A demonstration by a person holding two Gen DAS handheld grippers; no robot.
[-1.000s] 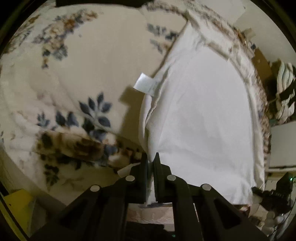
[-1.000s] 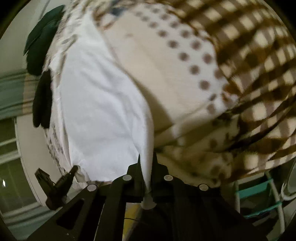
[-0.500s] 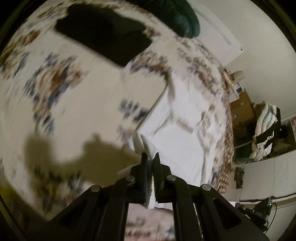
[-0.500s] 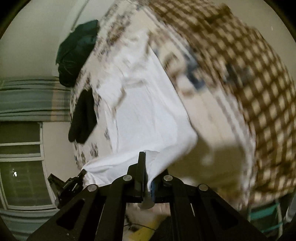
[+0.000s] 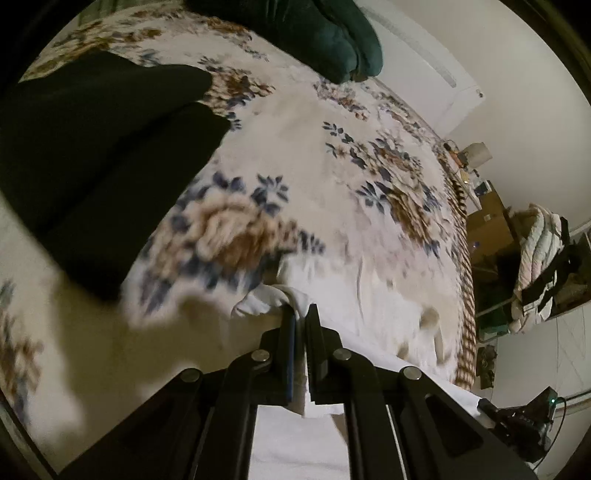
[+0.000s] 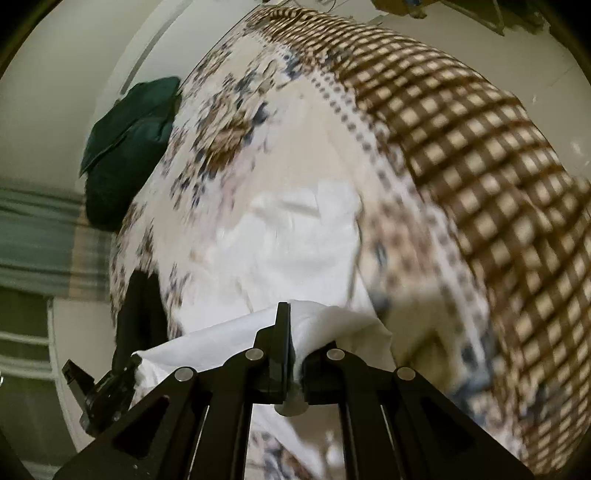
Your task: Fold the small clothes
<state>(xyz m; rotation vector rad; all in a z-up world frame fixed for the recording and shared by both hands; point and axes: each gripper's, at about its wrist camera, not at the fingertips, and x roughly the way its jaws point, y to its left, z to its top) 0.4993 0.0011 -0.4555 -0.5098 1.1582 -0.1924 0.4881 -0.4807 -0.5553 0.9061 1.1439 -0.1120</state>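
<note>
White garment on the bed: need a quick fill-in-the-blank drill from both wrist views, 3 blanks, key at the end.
1. Both the left gripper and the right gripper are shut on the ____ garment.
2. The blanket under it has a floral centre and a brown ____ border.
3. On the blanket left of the left gripper lies a folded ____ garment, nearer than the dark green pillow.

Missing words: white; checked; black
</note>
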